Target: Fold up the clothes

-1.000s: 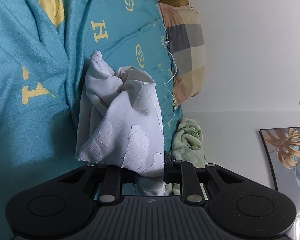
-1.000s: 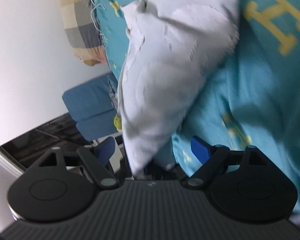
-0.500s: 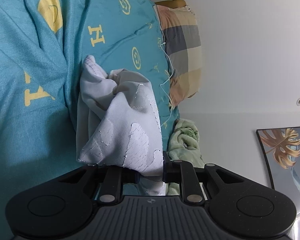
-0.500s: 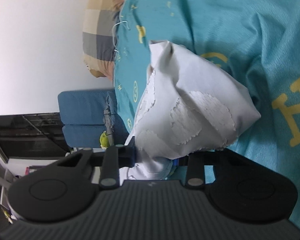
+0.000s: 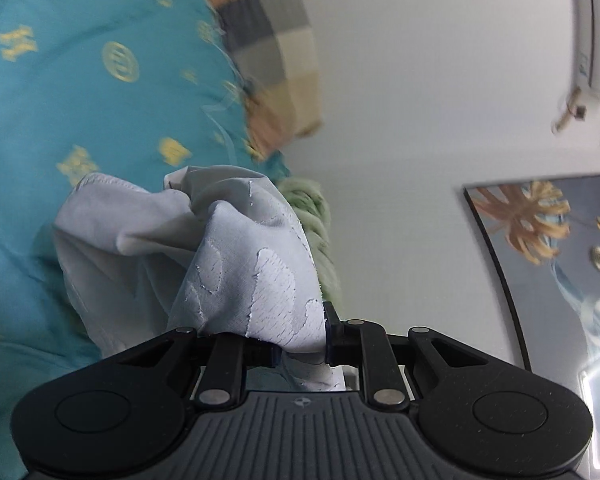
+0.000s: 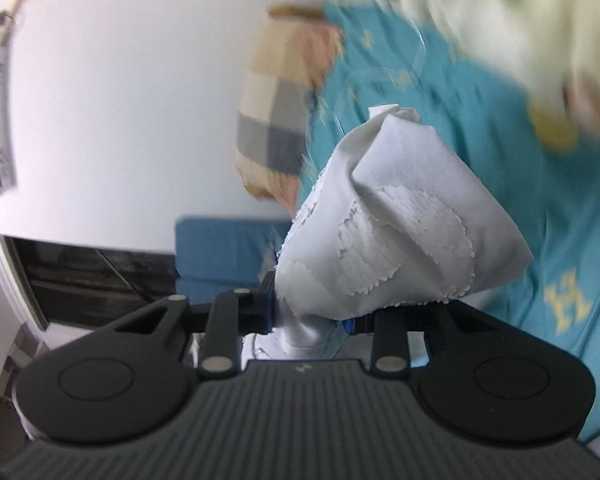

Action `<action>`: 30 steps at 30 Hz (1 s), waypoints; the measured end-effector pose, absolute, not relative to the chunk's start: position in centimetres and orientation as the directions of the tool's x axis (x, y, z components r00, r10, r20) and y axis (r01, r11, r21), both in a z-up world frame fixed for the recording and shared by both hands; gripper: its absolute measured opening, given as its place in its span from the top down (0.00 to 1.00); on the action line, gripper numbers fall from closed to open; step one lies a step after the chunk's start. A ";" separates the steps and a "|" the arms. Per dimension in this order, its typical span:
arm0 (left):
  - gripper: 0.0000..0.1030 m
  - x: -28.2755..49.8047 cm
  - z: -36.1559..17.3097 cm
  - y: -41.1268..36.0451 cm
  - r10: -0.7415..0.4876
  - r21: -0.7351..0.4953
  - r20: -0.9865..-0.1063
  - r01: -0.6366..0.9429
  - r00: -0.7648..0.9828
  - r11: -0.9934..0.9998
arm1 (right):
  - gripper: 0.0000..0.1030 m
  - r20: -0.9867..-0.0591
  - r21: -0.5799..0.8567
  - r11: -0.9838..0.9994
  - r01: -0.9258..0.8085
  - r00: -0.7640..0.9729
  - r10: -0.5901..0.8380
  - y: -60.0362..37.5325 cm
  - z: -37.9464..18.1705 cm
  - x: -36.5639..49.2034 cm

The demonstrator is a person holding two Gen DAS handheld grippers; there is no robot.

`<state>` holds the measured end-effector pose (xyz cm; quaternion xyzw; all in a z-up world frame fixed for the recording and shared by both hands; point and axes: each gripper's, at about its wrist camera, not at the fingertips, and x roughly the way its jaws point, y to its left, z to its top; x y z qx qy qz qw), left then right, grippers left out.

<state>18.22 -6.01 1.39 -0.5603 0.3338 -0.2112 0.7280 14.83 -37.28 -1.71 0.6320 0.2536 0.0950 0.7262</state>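
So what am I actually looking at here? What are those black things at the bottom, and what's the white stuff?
No robot here: a person holds a two-finger gripper in each hand, each carrying a fisheye camera looking along its fingers. The black shapes are the grippers' own bodies. One picture is from the left gripper, one from the right gripper. Both are shut on the same crumpled white embroidered cloth, lifted for folding. Behind it lies a teal bedspread with yellow letters, a checked pillow in grey, beige and peach and a bundled pale green cloth. The pictures are blurred.
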 end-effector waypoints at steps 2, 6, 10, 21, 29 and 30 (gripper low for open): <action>0.81 20.1 3.5 -10.2 -0.720 -0.960 -0.229 -0.030 0.655 0.277 | 0.67 -0.242 0.963 0.212 0.166 0.879 0.411 -41.4 1.1 15.3; 0.81 24.7 7.4 -19.6 -0.802 -0.963 -0.167 0.080 0.574 0.258 | 0.67 -0.207 0.951 0.287 0.118 0.930 0.304 -50.0 6.8 16.1; 0.80 27.2 9.7 -29.1 -0.880 -0.944 -0.088 0.242 0.466 0.222 | 0.67 -0.151 0.905 0.419 0.067 0.974 0.170 -57.7 11.2 15.7; 0.80 26.2 -1.3 -41.4 -0.934 -0.885 -0.242 0.336 0.261 0.323 | 0.67 -0.350 0.777 0.565 0.278 0.937 0.020 -67.3 3.7 14.3; 0.69 23.4 -6.4 -41.3 -0.901 -0.845 -0.383 0.317 0.204 0.431 | 0.67 -0.486 0.793 0.454 0.407 0.871 0.068 -67.3 -3.0 13.0; 0.64 23.0 -6.1 -41.2 -0.890 -0.826 -0.402 0.334 0.214 0.453 | 0.66 -0.484 0.795 0.454 0.404 0.872 0.072 -67.2 -3.2 13.0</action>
